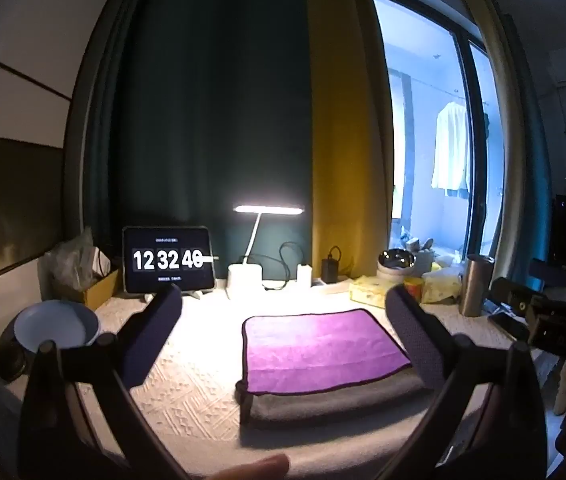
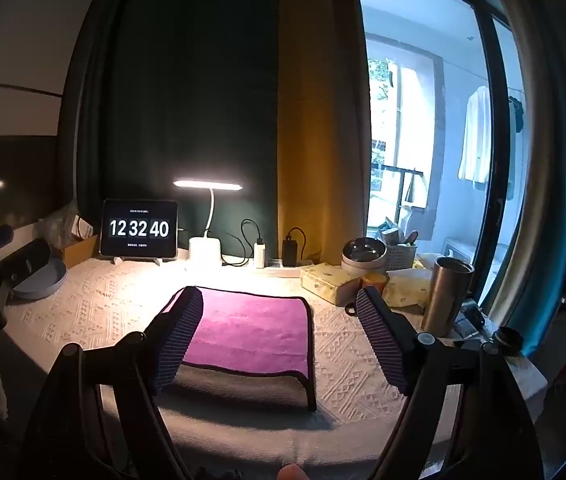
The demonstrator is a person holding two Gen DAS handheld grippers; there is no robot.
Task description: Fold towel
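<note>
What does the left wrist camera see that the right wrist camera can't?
Only the left wrist view shows the right gripper reaching in from the side, and the inside of the white bowl.

Only the right wrist view shows the balcony railing with green leaves outside.

Both show the folded purple towel on the patterned tablecloth, the clock tablet, the lit desk lamp, the steel tumbler, and open gripper fingers.
</note>
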